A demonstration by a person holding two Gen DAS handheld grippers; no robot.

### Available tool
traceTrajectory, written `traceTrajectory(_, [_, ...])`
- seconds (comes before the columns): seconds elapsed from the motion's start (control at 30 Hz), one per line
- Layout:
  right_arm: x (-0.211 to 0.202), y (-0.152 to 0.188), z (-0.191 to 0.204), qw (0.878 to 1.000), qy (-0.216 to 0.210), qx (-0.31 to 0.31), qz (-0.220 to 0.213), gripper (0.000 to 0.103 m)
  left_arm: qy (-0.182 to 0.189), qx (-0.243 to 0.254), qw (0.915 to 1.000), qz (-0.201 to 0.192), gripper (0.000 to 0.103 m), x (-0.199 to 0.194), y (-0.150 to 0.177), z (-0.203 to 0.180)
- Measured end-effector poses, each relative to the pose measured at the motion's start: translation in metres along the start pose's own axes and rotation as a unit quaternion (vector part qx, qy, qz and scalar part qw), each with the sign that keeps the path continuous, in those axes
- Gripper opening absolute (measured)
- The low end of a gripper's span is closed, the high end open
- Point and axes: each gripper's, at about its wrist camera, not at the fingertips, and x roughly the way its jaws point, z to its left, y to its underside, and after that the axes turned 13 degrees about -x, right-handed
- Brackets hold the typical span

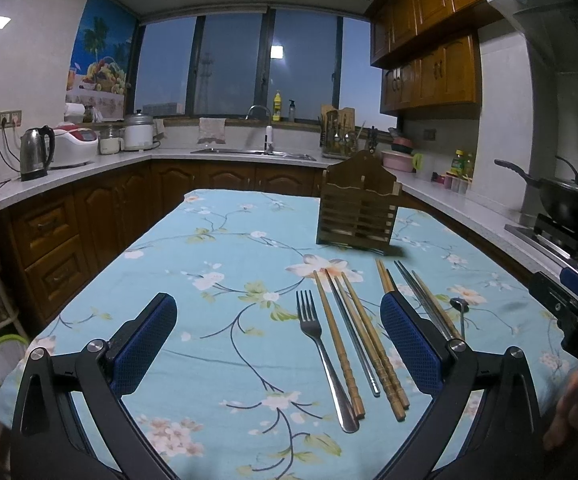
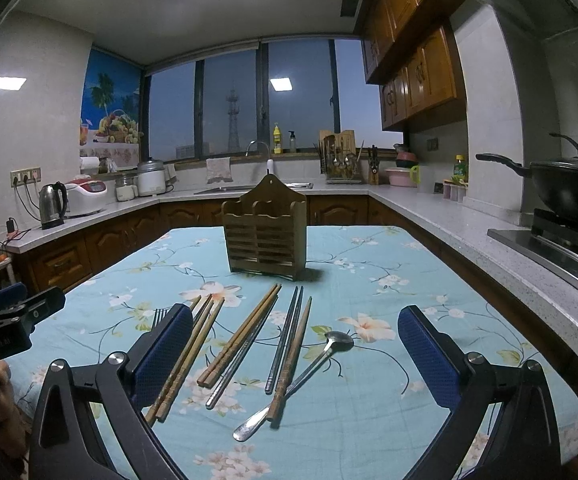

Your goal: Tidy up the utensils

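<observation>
Kitchen counters ring a table [image 1: 217, 248] draped in a floral cloth, where the fork [image 1: 321, 344], spoon [image 2: 309, 372] and wooden and metal chopsticks [image 2: 241, 340] are laid loose before the empty wooden utensil holder [image 2: 267, 236]. No sorting is judged begun. Left tool [image 1: 279, 344] and right tool [image 2: 295, 360] are held low, level, spread apart and empty. A first pickup is called for, likely the spoon lying under a chopstick.

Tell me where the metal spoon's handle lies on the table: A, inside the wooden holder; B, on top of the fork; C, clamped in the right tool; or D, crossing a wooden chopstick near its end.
D: in the right wrist view the spoon lies flat on the tablecloth, its handle crossing a wooden chopstick near the chopstick's near end.
</observation>
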Motion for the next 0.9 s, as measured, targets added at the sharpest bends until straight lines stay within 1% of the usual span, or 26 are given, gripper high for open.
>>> traceTrajectory(0.13, [0.0, 0.0, 0.001, 1.0, -0.001, 0.001, 0.001, 0.103, 0.003, -0.002, 1.0, 0.004, 0.103, 0.0, 0.001, 0.0])
traceTrajectory(0.27, [0.001, -0.001, 0.001, 1.0, -0.003, -0.002, 0.005, 0.103, 0.014, -0.006, 0.9996, 0.022, 0.103, 0.007, 0.002, -0.001])
traceTrajectory(0.43, [0.01, -0.007, -0.008, 1.0, -0.013, 0.008, 0.017, 0.103, 0.03, -0.017, 0.9975, 0.061, 0.103, 0.025, -0.003, 0.001])
traceTrajectory(0.53, [0.022, -0.008, -0.017, 0.998, -0.028, 0.026, 0.042, 0.103, 0.046, -0.024, 0.9946, 0.09, 0.103, 0.037, -0.008, 0.005])
traceTrajectory(0.6, [0.03, -0.007, -0.023, 0.997, -0.042, 0.037, 0.056, 0.103, 0.053, -0.013, 0.9931, 0.104, 0.103, 0.045, -0.01, 0.004])
traceTrajectory(0.7, [0.048, -0.003, -0.034, 0.991, -0.078, 0.071, 0.087, 0.103, 0.064, -0.001, 0.9887, 0.136, 0.103, 0.06, -0.012, 0.003])
traceTrajectory(0.77, [0.066, 0.003, -0.044, 0.98, -0.106, 0.108, 0.126, 0.103, 0.069, -0.003, 0.9847, 0.16, 0.103, 0.074, -0.014, 0.005])
traceTrajectory(0.87, [0.089, 0.013, -0.056, 0.967, -0.124, 0.145, 0.169, 0.101, 0.073, -0.011, 0.9788, 0.191, 0.103, 0.094, -0.017, 0.011])
traceTrajectory(0.9, [0.092, 0.015, -0.057, 0.966, -0.122, 0.149, 0.175, 0.098, 0.073, -0.012, 0.9767, 0.202, 0.102, 0.102, -0.017, 0.012])
